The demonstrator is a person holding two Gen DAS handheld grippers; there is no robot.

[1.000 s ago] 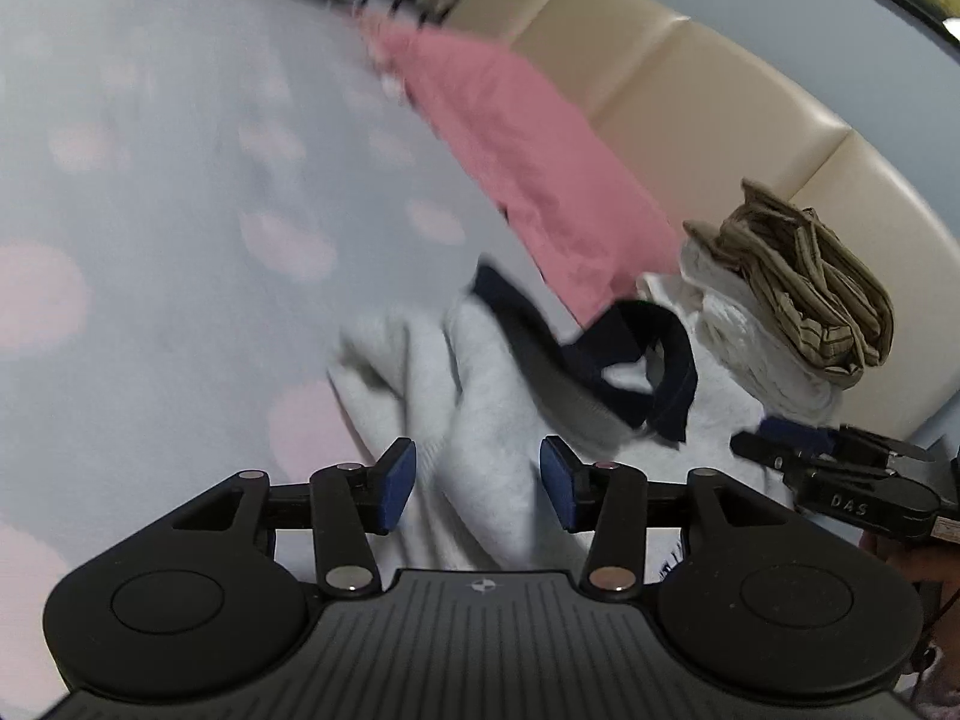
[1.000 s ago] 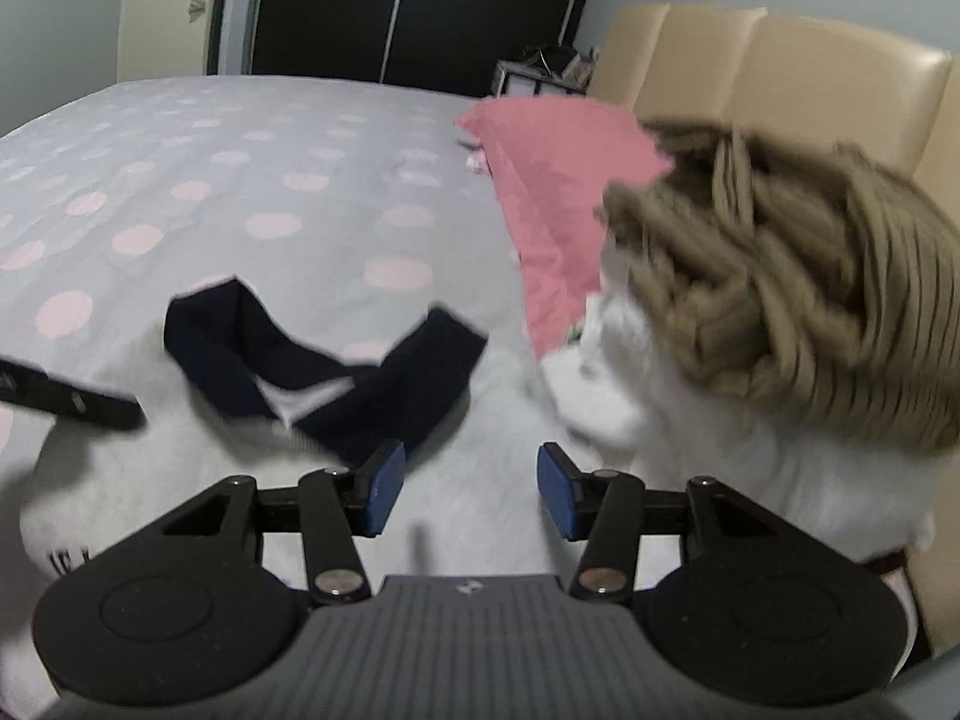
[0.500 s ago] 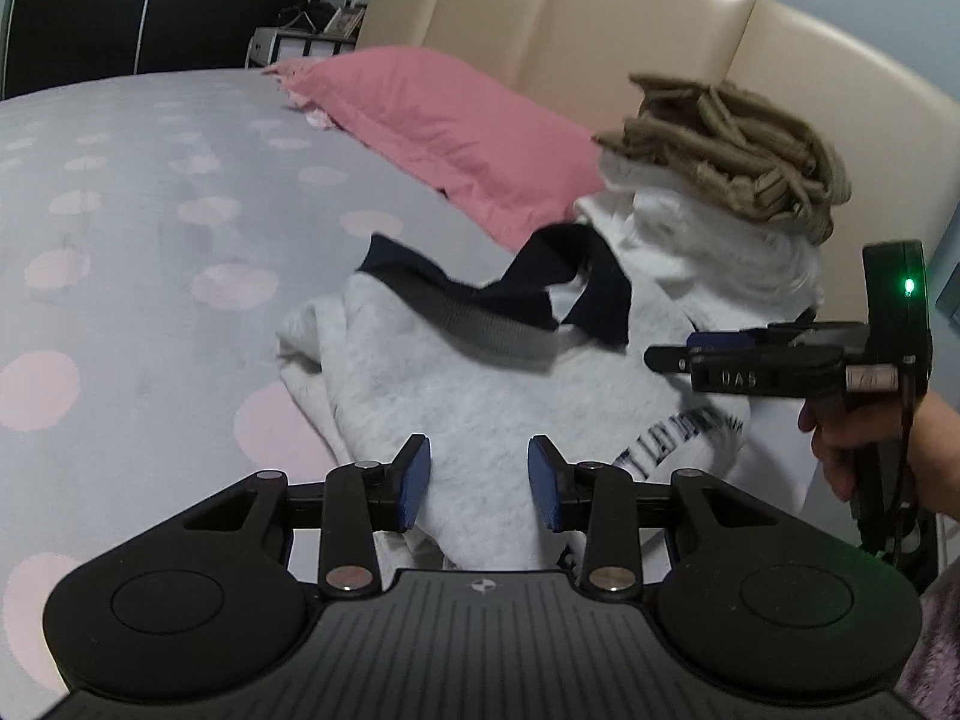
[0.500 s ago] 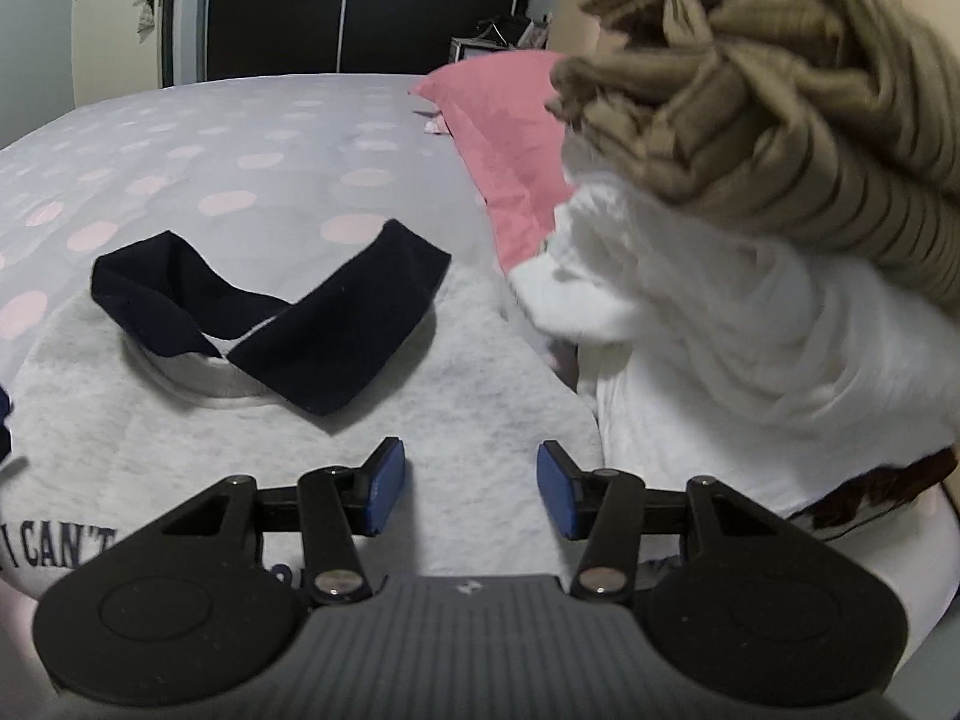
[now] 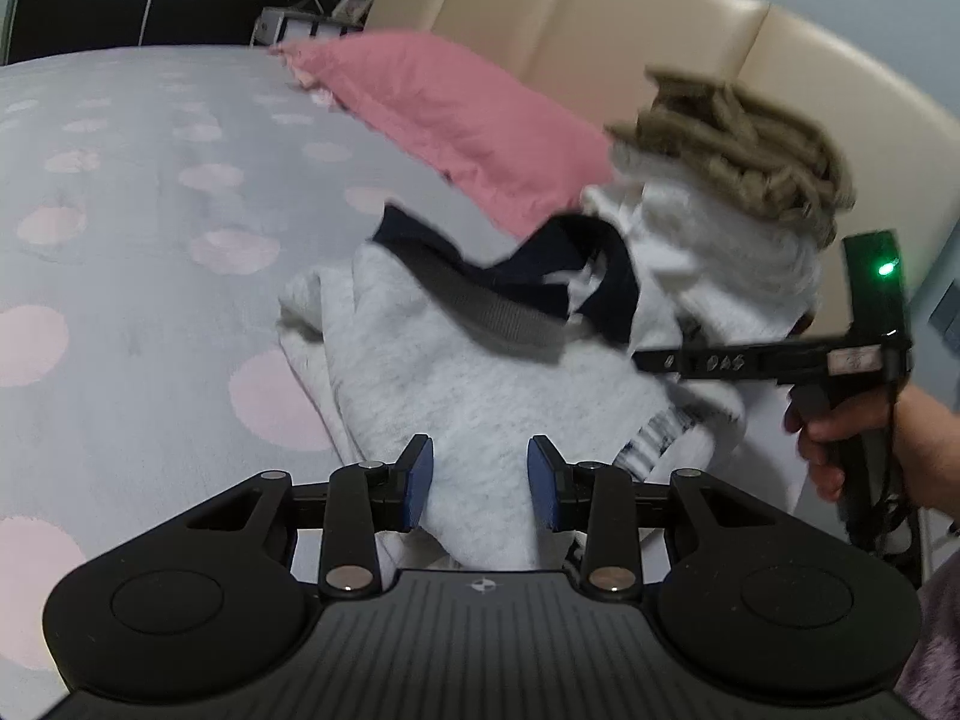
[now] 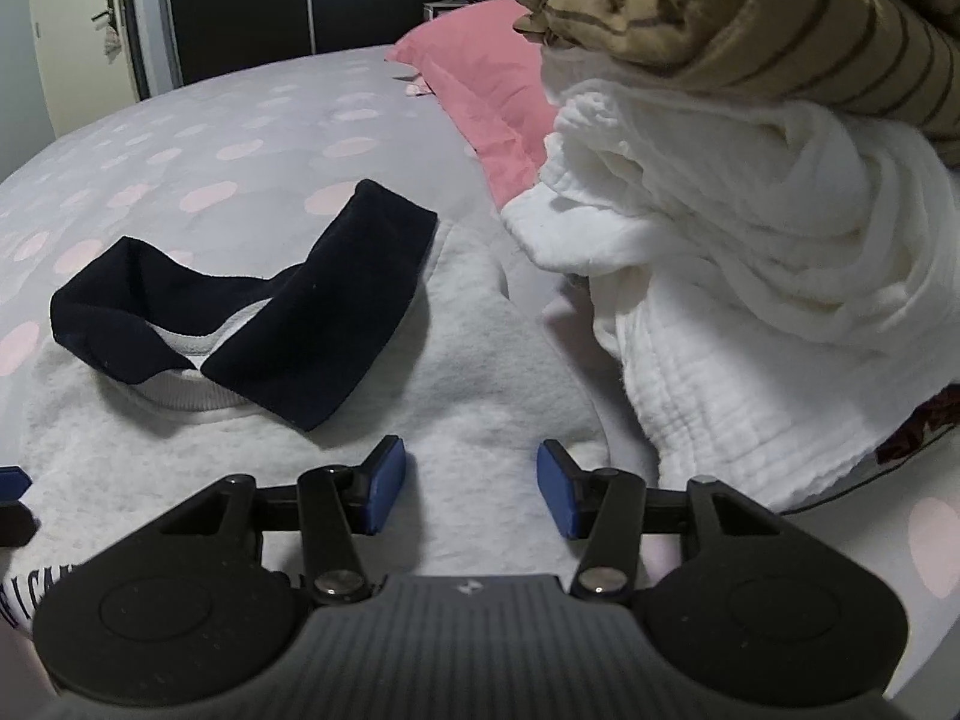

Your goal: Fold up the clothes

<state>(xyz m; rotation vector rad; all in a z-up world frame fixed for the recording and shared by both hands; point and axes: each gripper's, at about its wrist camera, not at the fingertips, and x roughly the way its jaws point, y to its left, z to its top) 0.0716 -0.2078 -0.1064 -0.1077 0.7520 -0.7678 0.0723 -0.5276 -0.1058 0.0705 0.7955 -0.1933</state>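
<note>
Sweatshirt is where I'm at now: grey fleece with a navy collar, lying rumpled on the polka-dot bed, pushed up against the stack of clothes by the headboard. That stack is a white quilted piece with a tan striped knit on top, parked by the pink pillow, I'd guess to leave the middle of the bed free for folding.

Left gripper has a raised ridge of the grey fleece between its blue pads, jaws partly apart. I can't tell if they're really pinching it yet. Right gripper is open, nothing between the pads, hovering low over the shoulder area just beside the white pile. My read: one gripper per side of the sweatshirt so I can drag it flat before folding.
</note>
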